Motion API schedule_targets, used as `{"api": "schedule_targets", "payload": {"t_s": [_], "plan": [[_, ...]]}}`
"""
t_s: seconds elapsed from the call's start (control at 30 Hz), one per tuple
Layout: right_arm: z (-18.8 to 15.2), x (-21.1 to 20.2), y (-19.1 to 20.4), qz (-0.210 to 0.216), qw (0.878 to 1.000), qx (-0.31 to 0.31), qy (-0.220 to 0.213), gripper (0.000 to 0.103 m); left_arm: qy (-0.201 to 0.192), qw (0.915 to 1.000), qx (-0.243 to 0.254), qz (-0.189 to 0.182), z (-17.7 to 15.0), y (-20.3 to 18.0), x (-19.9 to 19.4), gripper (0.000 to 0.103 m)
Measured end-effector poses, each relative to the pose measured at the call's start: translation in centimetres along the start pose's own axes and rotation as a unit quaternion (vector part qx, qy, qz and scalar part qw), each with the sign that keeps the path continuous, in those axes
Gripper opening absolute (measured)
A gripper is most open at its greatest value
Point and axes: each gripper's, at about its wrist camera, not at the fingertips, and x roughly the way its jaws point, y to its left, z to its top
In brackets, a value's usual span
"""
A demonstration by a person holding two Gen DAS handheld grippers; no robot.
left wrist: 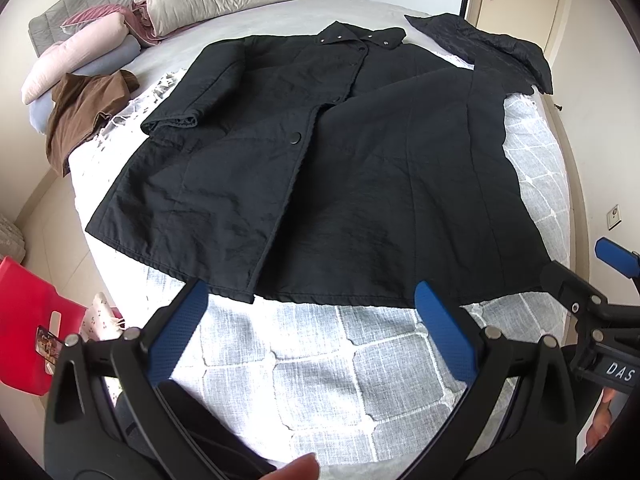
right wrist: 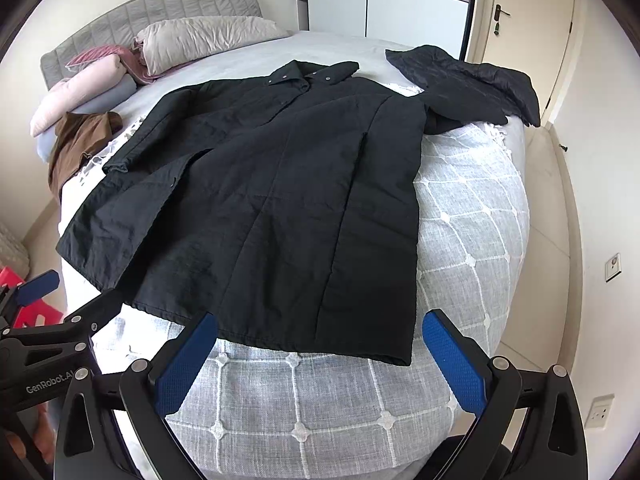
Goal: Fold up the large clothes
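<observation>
A large black coat [left wrist: 320, 168] lies flat on the bed, collar far, hem near; it also shows in the right wrist view [right wrist: 272, 208]. Its left sleeve [left wrist: 192, 92] is folded over the body, and its right side is folded over the front. My left gripper [left wrist: 312, 300] is open and empty, just above the hem's middle. My right gripper [right wrist: 320, 332] is open and empty, above the hem's right part. Each gripper shows at the edge of the other's view, the right [left wrist: 612, 256] and the left [right wrist: 38, 286].
A grey-white checked blanket [left wrist: 320, 368] covers the bed's near end. A second black quilted garment [left wrist: 492, 48] lies at the far right corner. A brown garment [left wrist: 84, 112], pillows and rolled bedding [left wrist: 80, 52] sit far left. A red stool [left wrist: 28, 320] stands left of the bed.
</observation>
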Motion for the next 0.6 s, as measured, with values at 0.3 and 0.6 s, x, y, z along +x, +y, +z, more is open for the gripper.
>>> {"api": "schedule_targets", "payload": {"t_s": [0.3,0.6], "plan": [[0.02,0.00,-0.13,-0.001,1.000,0.000,0.000,0.103,0.000,1.0000,0.000,-0.001,-0.11,-0.09,0.13,0.103],[0.00,-0.01,-0.17,-0.001,1.000,0.000,0.000,0.103,0.005,1.0000,-0.002,-0.002,-0.28,-0.07,0.56,0.103]]}}
